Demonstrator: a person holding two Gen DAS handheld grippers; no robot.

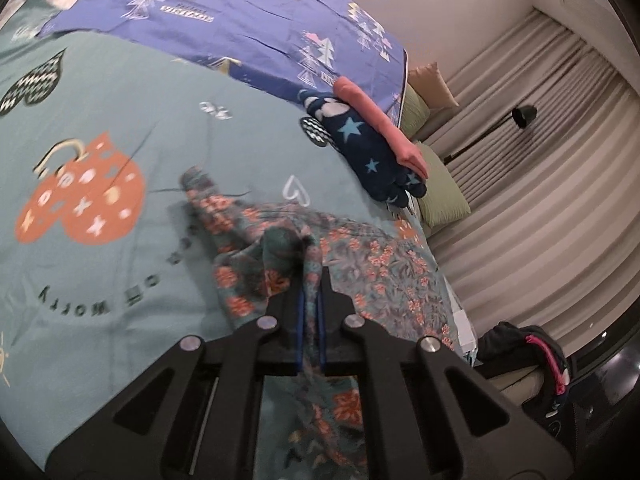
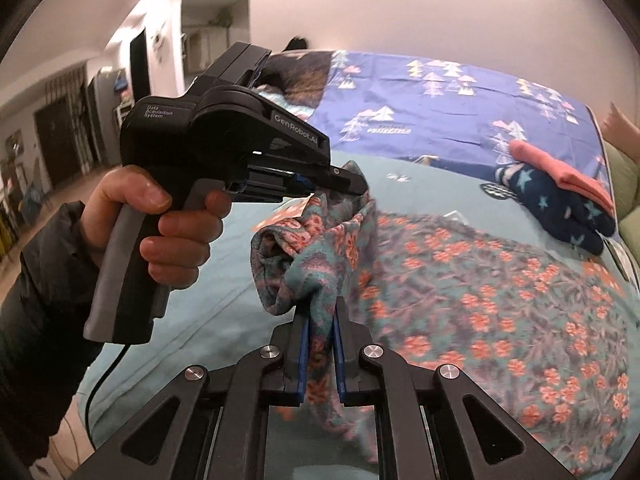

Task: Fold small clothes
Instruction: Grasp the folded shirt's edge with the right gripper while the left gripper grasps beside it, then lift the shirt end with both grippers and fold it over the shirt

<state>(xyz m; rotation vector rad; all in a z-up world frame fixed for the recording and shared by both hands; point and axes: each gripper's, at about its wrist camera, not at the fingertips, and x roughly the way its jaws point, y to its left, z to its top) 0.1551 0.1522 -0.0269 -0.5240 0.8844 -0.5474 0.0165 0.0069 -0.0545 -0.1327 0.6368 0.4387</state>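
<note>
A person holds two black grippers over a teal bedspread (image 1: pixel 120 128). The left gripper (image 1: pixel 311 276) and right gripper (image 2: pixel 322 312) are each clamped tight on an edge of a floral garment (image 2: pixel 480 300), lifting that edge while the rest lies on the bed. Folded star-patterned (image 1: pixel 360 148) and pink clothes (image 1: pixel 380 128) lie near the far edge.

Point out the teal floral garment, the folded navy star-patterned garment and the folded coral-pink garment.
teal floral garment (image 2: pixel 500 300), right wrist view, on its spread part.
folded navy star-patterned garment (image 1: pixel 368 152), left wrist view, on its middle.
folded coral-pink garment (image 1: pixel 380 124), left wrist view, on its top face.
</note>
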